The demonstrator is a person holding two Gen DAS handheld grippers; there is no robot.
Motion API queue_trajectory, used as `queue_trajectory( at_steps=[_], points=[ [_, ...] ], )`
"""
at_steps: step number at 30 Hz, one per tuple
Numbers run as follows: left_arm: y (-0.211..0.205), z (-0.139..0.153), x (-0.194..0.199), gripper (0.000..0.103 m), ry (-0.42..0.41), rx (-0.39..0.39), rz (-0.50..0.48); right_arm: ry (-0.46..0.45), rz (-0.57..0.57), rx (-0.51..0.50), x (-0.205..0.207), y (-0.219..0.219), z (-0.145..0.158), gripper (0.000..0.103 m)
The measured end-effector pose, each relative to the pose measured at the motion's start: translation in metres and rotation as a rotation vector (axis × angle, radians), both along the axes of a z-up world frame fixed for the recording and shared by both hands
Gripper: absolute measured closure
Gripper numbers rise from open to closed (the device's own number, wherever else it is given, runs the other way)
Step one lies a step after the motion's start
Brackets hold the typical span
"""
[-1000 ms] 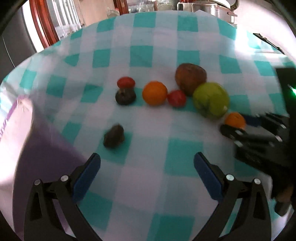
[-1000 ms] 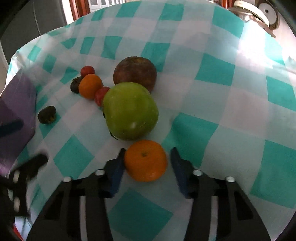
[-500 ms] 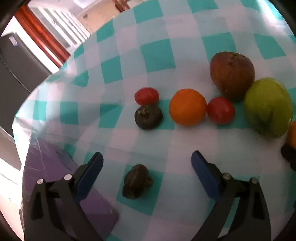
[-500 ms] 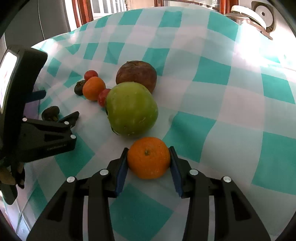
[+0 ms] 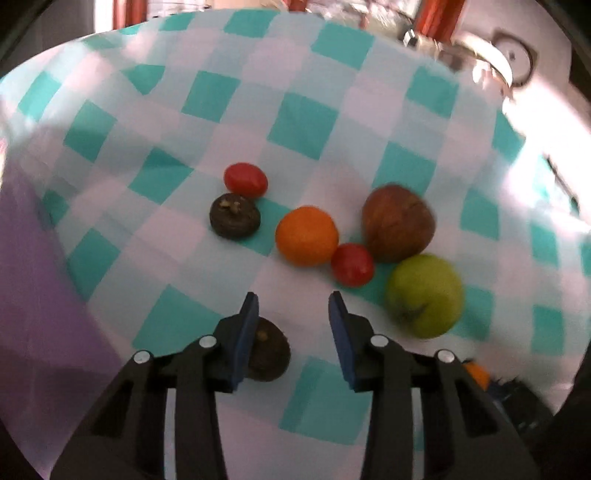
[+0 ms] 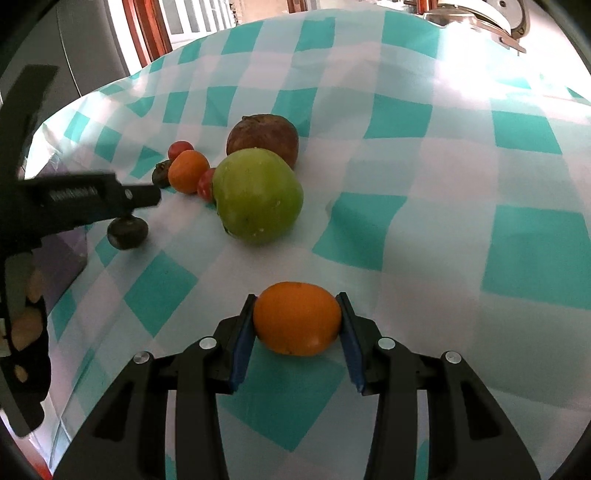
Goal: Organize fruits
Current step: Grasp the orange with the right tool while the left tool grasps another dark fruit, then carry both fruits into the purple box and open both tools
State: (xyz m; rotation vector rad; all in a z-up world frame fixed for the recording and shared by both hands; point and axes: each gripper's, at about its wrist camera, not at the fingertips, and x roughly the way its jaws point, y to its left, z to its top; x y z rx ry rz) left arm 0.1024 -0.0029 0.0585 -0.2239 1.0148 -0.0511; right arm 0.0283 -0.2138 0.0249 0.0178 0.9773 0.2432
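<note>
My left gripper [image 5: 293, 306] hangs over a small dark wrinkled fruit [image 5: 267, 354] on the teal-checked tablecloth [image 5: 258, 92]. Its jaws are closing. The fruit lies between them against the left pad [image 5: 245, 332], and the right pad stands clear of it. My right gripper [image 6: 296, 301] is shut on a small orange [image 6: 297, 317]. Beyond it lie a green apple [image 6: 256, 195], a brown-red fruit [image 6: 263, 138], a second orange [image 5: 306, 236], two red tomatoes [image 5: 245, 180] [image 5: 352, 264] and another dark fruit [image 5: 235, 215]. The right wrist view shows the left gripper [image 6: 140, 195] above the near dark fruit [image 6: 127, 232].
A purple board [image 5: 37, 277] lies at the table's left edge, close to the left gripper. A metal pot [image 5: 495, 62] stands at the back right. A person's fingers [image 6: 26, 325] hold the left gripper's handle. Wooden door frames [image 6: 147, 33] stand behind the table.
The left gripper swung over the near dark fruit and its jaws narrowed around it. The right gripper's pads closed onto the small orange and stayed put.
</note>
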Motion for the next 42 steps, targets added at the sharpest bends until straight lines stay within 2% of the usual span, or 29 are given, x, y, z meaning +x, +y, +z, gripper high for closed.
queue_trajectory(
  at_steps=[1, 2, 3, 7, 8, 9, 11, 14, 16, 18, 19, 23, 29, 31, 34, 36, 39, 42],
  points=[
    [0.003, 0.002, -0.004, 0.039, -0.011, -0.005, 0.023, 0.001, -0.003, 0.000, -0.001, 0.000, 0.000, 0.060],
    [0.006, 0.003, -0.008, 0.016, -0.026, 0.006, 0.046, 0.001, -0.006, 0.003, -0.002, -0.001, 0.000, 0.060],
    [0.009, 0.003, -0.013, 0.010, -0.042, 0.038, 0.062, -0.001, -0.009, 0.005, -0.003, -0.001, 0.000, 0.060],
    [0.001, -0.018, -0.016, 0.010, 0.017, 0.099, -0.010, -0.016, -0.021, 0.011, -0.004, -0.001, -0.002, 0.060],
    [-0.002, -0.026, -0.013, 0.013, 0.036, 0.099, -0.025, -0.018, -0.022, 0.011, -0.004, -0.001, -0.002, 0.060],
    [-0.004, -0.032, -0.013, 0.021, 0.045, 0.097, -0.031, -0.020, -0.022, 0.008, -0.004, -0.001, -0.002, 0.060],
    [-0.009, -0.038, -0.014, 0.028, 0.047, 0.119, -0.040, -0.021, -0.022, 0.007, -0.005, -0.001, -0.002, 0.060],
    [-0.014, -0.039, -0.017, 0.028, 0.037, 0.146, -0.047, -0.029, -0.010, -0.016, -0.007, 0.002, -0.002, 0.060],
    [-0.016, -0.040, -0.017, 0.032, 0.027, 0.175, -0.054, -0.033, -0.009, -0.025, -0.007, 0.003, -0.002, 0.060],
    [-0.019, -0.040, -0.014, 0.055, 0.015, 0.215, -0.064, -0.034, -0.008, -0.035, -0.006, 0.004, -0.002, 0.060],
    [-0.020, -0.039, -0.013, 0.060, 0.008, 0.218, -0.079, -0.035, -0.007, -0.042, -0.007, 0.005, -0.002, 0.060],
    [-0.019, -0.039, -0.008, 0.062, 0.022, 0.204, -0.086, -0.035, -0.005, -0.054, -0.009, 0.007, -0.002, 0.062],
    [-0.002, -0.014, -0.042, 0.063, 0.046, 0.054, -0.054, 0.017, -0.027, -0.046, -0.024, 0.007, 0.013, 0.062],
    [0.006, -0.002, -0.056, 0.063, 0.055, 0.031, -0.049, 0.024, -0.042, -0.028, -0.031, 0.010, 0.023, 0.062],
    [0.008, 0.019, -0.071, 0.063, 0.052, 0.072, -0.098, 0.029, -0.072, -0.002, -0.039, 0.020, 0.038, 0.062],
    [0.005, 0.034, -0.079, 0.063, 0.022, 0.112, -0.146, 0.019, -0.093, 0.006, -0.043, 0.029, 0.051, 0.062],
    [0.004, 0.073, -0.089, 0.062, -0.046, 0.163, -0.229, -0.026, -0.130, 0.035, -0.055, 0.044, 0.088, 0.062],
    [0.007, 0.108, -0.103, 0.062, -0.107, 0.199, -0.260, -0.071, -0.124, 0.045, -0.068, 0.058, 0.123, 0.062]
  ],
)
